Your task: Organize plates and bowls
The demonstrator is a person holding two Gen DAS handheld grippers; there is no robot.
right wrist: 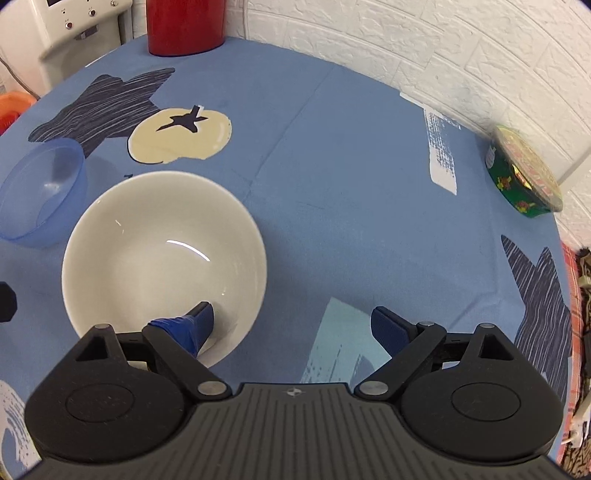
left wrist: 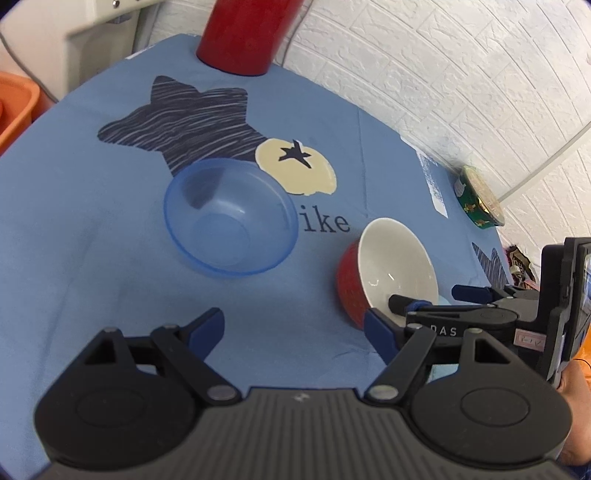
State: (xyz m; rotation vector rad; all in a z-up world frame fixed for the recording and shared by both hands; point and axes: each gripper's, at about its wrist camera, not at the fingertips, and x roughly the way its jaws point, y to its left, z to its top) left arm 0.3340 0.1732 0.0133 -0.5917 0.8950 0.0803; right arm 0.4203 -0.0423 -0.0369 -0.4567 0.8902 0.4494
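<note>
A clear blue plastic bowl (left wrist: 229,221) stands upright on the blue tablecloth (left wrist: 92,258), ahead of my left gripper (left wrist: 293,328), which is open and holds nothing. To its right sits a bowl that is red outside and white inside (left wrist: 395,266). In the right wrist view that red-and-white bowl (right wrist: 162,251) fills the lower left. My right gripper (right wrist: 293,325) is open and straddles its near rim: one blue fingertip (right wrist: 199,321) is inside the bowl, the other is outside over the cloth. The blue bowl (right wrist: 40,192) sits at the left edge.
A tall red cylinder (left wrist: 243,33) stands at the table's far edge. A green round tin (right wrist: 524,173) leans by the white brick wall on the right. An orange basket (left wrist: 14,107) and a white appliance (right wrist: 74,29) lie beyond the table's left side.
</note>
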